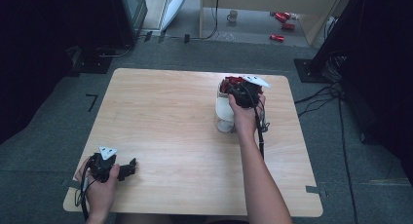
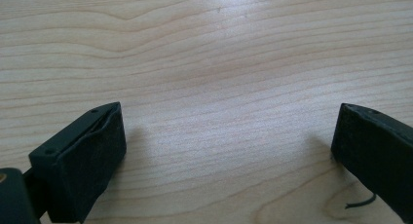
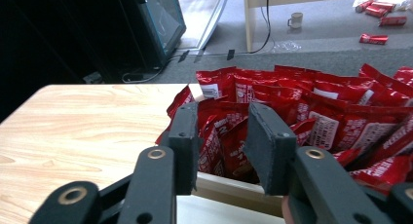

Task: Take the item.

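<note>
The right gripper (image 3: 221,136) hovers at the white box (image 1: 223,107) of red snack packets (image 3: 311,107) on the table's (image 1: 160,117) far right side, jaws partly apart around a packet top, not yet pressing. The packets look light, crinkly and slippery; I'd pinch one by its flat upper seam. They stand packed on end, long axis roughly upright, tops toward the camera. The left gripper (image 2: 229,151) rests wide open, empty, at the near left.
</note>
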A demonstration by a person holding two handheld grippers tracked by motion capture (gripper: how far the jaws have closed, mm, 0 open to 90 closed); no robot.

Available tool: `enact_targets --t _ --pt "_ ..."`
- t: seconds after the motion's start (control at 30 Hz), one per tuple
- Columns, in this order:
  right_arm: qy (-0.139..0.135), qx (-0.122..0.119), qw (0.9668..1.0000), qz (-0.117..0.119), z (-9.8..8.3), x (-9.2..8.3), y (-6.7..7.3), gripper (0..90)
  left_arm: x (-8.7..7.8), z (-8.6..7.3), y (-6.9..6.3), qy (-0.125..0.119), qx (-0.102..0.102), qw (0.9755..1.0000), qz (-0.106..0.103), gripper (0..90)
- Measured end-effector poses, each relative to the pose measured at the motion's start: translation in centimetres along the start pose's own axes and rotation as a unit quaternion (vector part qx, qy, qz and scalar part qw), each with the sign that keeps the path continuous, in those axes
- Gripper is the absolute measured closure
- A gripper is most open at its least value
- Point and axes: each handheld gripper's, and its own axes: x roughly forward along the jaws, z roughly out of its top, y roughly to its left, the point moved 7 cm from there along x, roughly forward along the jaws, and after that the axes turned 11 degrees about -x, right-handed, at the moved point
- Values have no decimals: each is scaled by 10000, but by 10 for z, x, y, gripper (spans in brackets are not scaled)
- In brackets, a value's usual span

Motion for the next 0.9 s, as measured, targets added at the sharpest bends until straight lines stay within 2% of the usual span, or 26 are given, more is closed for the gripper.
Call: enact_targets --t 0.07,0.2,0.43,0.5,0.63,0.73,0.9 --pt "8 -29 10000 -24 0 0 0 691 0 0 0 0 1 10000 0 0" --pt "66 187 9998 -72 -1 0 -5 757 0 0 0 0 0 10000 0 0" --pt "-49 182 9997 -175 3 -6 -10 900 0 0 0 0 2 10000 0 0" --pt "-76 156 9995 -257 4 -8 -11 900 0 0 0 1 3 10000 0 0" --pt "-13 123 9997 -216 2 -9 -14 900 0 0 0 0 1 10000 1 0" --pt "-62 244 9995 -165 3 -10 -16 900 0 0 0 0 2 10000 0 0" --pt "-131 413 9990 -102 5 -10 -12 819 0 0 0 1 0 10000 1 0"
